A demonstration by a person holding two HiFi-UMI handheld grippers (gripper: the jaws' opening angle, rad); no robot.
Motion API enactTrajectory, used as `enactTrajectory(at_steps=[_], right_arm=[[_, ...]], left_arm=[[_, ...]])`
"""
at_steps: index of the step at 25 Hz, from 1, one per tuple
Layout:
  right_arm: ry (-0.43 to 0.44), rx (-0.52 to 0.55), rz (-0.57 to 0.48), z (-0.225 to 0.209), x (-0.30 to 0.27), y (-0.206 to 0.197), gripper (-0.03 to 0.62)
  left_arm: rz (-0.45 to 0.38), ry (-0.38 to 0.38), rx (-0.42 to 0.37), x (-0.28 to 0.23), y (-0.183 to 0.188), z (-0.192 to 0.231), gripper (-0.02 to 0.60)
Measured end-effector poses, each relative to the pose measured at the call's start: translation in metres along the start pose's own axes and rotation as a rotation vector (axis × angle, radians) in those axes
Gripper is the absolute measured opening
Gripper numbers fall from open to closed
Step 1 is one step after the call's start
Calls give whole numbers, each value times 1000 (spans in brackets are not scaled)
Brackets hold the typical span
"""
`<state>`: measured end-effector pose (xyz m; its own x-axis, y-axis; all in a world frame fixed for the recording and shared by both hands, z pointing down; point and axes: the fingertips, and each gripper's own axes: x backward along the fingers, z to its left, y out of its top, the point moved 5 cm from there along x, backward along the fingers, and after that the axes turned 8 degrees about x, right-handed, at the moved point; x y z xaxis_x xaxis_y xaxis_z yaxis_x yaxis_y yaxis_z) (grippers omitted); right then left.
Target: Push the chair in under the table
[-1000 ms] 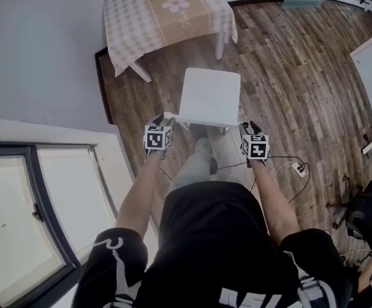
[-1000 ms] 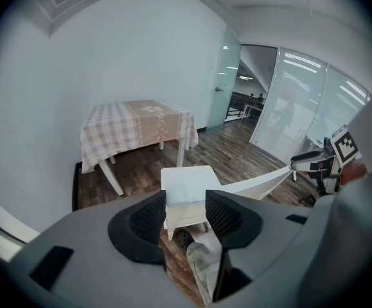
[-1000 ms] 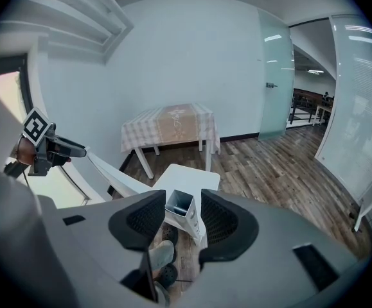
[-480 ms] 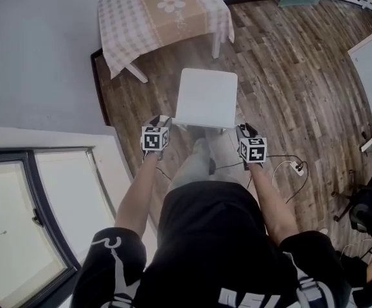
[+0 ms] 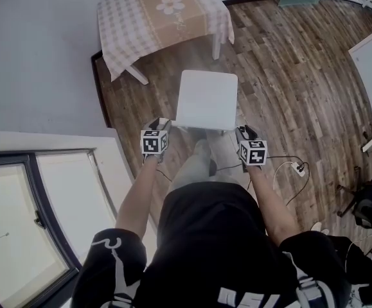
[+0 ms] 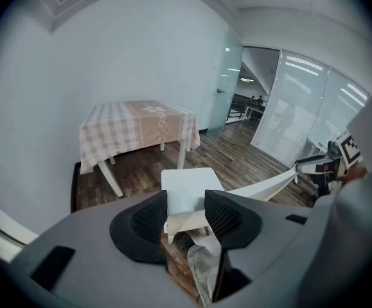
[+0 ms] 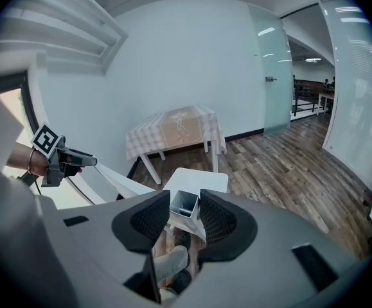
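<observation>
Left gripper [image 5: 161,123] and right gripper [image 5: 243,131] each pinched a backrest corner of the white chair [image 5: 206,99]; the right jaws had just been closing onto it. Chair stood well apart from the cloth-covered table [image 5: 163,15], seat facing it. Best bet was a level, equal push from both sides to keep it square.

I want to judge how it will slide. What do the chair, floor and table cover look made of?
Chair: probably white moulded plastic, smooth, matt, hollow at the back's end. Floor: brown planks with grain, faint sheen; wood or laminate, unclear. Table cover: checked cloth, hanging soft over the edges.
</observation>
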<state>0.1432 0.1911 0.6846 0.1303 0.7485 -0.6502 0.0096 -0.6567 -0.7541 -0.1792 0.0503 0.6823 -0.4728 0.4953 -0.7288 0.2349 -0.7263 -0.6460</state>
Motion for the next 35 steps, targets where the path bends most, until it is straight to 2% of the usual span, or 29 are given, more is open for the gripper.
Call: enactTrajectory(at_steps=[7,35], right_arm=[[-7,-15,0,1,0,2,144],[-8,-50,-22,-25,-26,27,144]], left_arm=[[-2,4,37,2,0,2,193],[14,5,75,-16,19,-1,193]])
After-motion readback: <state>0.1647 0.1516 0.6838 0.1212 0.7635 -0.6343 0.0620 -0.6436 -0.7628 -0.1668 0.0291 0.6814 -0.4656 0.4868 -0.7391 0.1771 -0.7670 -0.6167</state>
